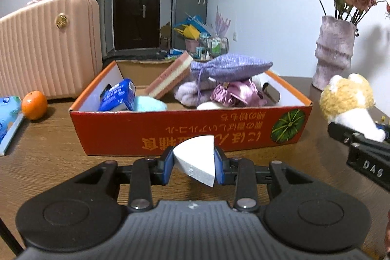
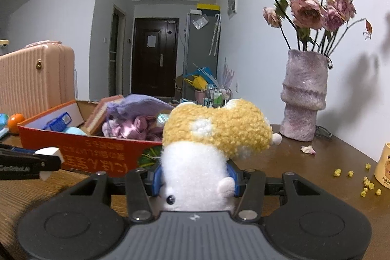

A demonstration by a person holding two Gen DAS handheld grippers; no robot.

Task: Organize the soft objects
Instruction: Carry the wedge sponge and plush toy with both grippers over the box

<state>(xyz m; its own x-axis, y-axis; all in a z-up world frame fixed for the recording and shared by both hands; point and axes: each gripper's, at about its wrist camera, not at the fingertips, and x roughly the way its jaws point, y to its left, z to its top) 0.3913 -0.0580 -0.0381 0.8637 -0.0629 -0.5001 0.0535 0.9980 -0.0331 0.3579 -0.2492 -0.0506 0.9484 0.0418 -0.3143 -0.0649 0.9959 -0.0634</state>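
Note:
My left gripper (image 1: 194, 161) is shut on a white wedge-shaped sponge (image 1: 197, 158) and holds it just in front of the red cardboard box (image 1: 185, 130). My right gripper (image 2: 195, 177) is shut on a yellow and white plush toy (image 2: 214, 135), held to the right of the box (image 2: 80, 150). The plush toy also shows at the right in the left wrist view (image 1: 346, 99). The box holds a purple pouch (image 1: 229, 66), a pink and cream sponge (image 1: 170, 77), pink cloths (image 1: 234, 94), a blue packet (image 1: 119, 95) and a light blue soft item (image 1: 148, 105).
A purple vase (image 2: 304, 99) with dried roses stands at the back right of the wooden table (image 2: 304, 174). A cup (image 2: 385, 165) and yellow crumbs (image 2: 365, 182) lie at the right. An orange (image 1: 34, 105), a blue packet (image 1: 7, 121) and a pink suitcase (image 1: 48, 45) are at the left.

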